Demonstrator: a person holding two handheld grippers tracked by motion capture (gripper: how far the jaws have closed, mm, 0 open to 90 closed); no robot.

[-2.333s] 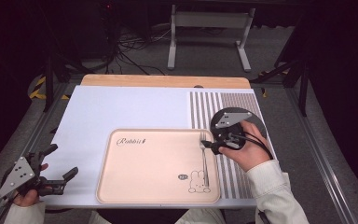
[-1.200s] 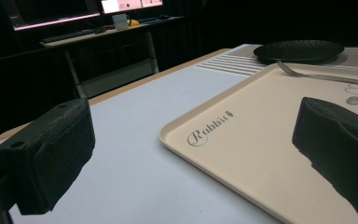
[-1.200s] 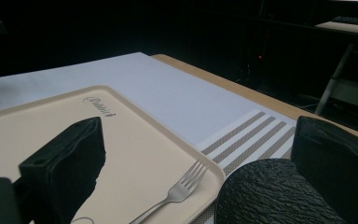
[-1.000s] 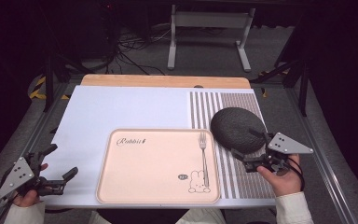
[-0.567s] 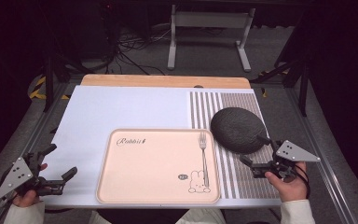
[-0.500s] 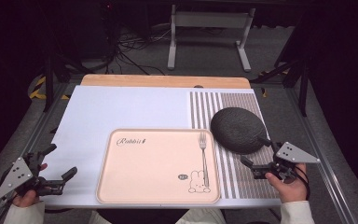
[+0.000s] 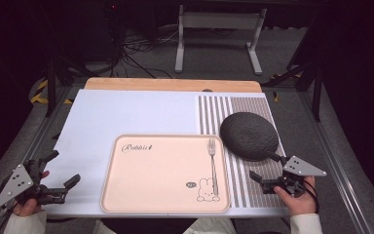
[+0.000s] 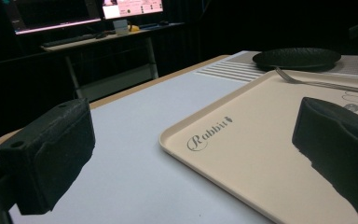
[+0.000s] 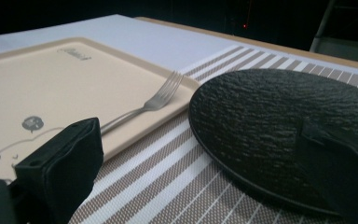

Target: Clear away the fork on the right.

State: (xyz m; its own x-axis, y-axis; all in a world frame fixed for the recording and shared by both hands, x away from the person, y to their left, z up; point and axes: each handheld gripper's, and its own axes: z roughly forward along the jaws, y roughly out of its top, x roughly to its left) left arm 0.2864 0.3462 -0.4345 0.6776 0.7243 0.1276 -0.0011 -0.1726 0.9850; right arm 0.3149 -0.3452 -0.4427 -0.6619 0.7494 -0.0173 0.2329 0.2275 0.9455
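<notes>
— From above, where did the round black textured plate (image 7: pixel 249 136) lie?
— On the striped mat (image 7: pixel 260 171), just right of the beige tray (image 7: pixel 160 170) with its steel fork (image 7: pixel 212 161). The right tongs (image 7: pixel 269 178) stood wide and empty near its front rim; the left tongs (image 7: pixel 64 181) gaped at the table's (image 7: pixel 126 112) corner.

— And along the left tongs?
— Jaws wide, over the tray edge (image 8: pixel 223 154).

— The right ones?
— Wide too, the plate (image 9: pixel 279 126) just ahead. I'd say come in low and level, one jaw slipping under the rim, closing gently.
</notes>
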